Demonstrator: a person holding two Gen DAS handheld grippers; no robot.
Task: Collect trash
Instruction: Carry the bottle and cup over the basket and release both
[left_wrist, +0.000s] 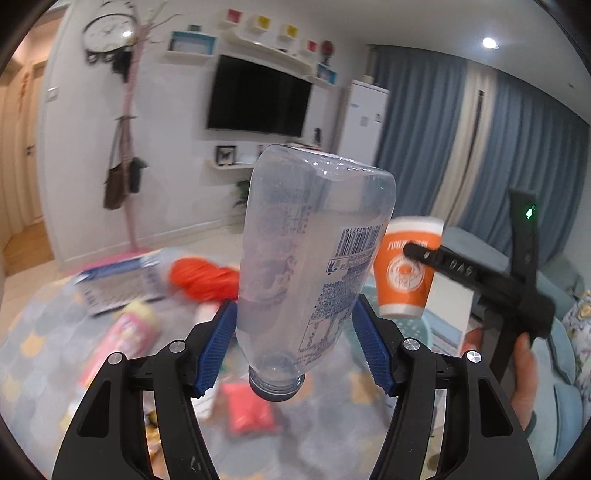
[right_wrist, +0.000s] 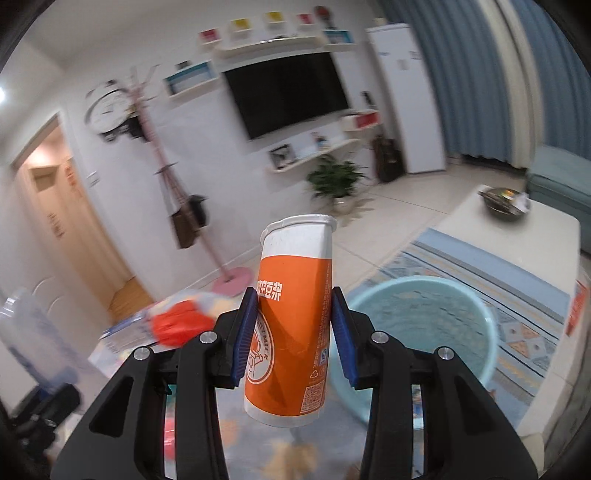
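Observation:
My left gripper (left_wrist: 293, 343) is shut on a clear plastic bottle (left_wrist: 314, 251), held upside down with its cap toward me, above the rug. My right gripper (right_wrist: 293, 332) is shut on an orange and white paper cup (right_wrist: 293, 325), held upright. The cup (left_wrist: 406, 266) and the right gripper's black body (left_wrist: 498, 280) also show at the right of the left wrist view. The bottle (right_wrist: 33, 339) shows blurred at the left edge of the right wrist view. A light blue basin (right_wrist: 424, 325) stands on the rug just right of the cup.
Trash lies on the grey rug (left_wrist: 44, 332): an orange bag (left_wrist: 203, 277), a blue and white box (left_wrist: 118, 284), pink packets (left_wrist: 122, 339) and a red packet (left_wrist: 247, 410). A white low table (right_wrist: 517, 251) holds a dark bowl (right_wrist: 504, 203). A pink coat stand (right_wrist: 229, 280) stands behind.

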